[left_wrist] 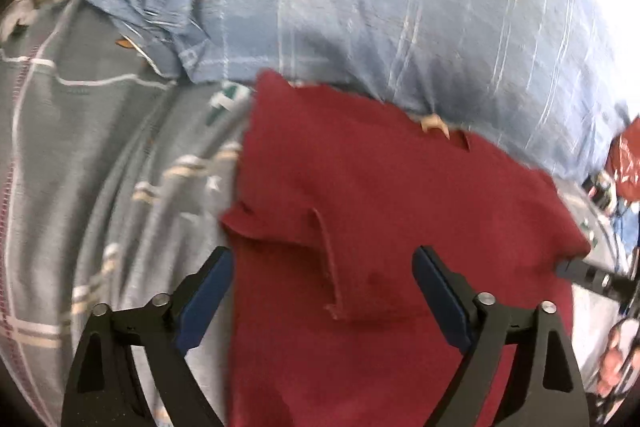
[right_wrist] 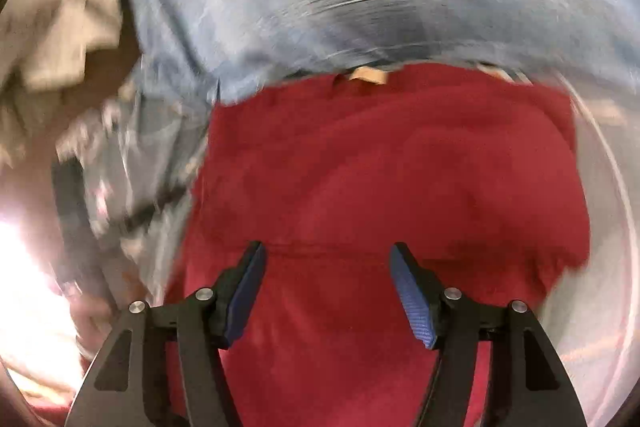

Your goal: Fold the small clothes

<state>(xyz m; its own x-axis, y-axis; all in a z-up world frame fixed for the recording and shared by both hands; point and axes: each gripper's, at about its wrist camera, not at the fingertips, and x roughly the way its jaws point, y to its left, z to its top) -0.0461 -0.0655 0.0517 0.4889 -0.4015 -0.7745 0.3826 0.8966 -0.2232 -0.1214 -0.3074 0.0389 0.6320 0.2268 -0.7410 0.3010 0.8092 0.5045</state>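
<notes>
Both grippers — left gripper (left_wrist: 323, 259), right gripper (right_wrist: 327, 254) — are held wide open, gripping nothing, just above the red garment (left_wrist: 400, 211) spread beneath them.

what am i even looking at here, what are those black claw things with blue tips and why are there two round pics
Each picture comes from a fisheye camera on a hand-held gripper, so the view looks round. The black claws with blue pads are the tool's two fingers. One picture looks along the left gripper, the other along the right gripper. Both stand open and hold nothing. Below them lies a dark red shirt, partly folded, on a grey checked bedcover. Behind it sits a blue plaid pillow. The right view is blurred.
</notes>
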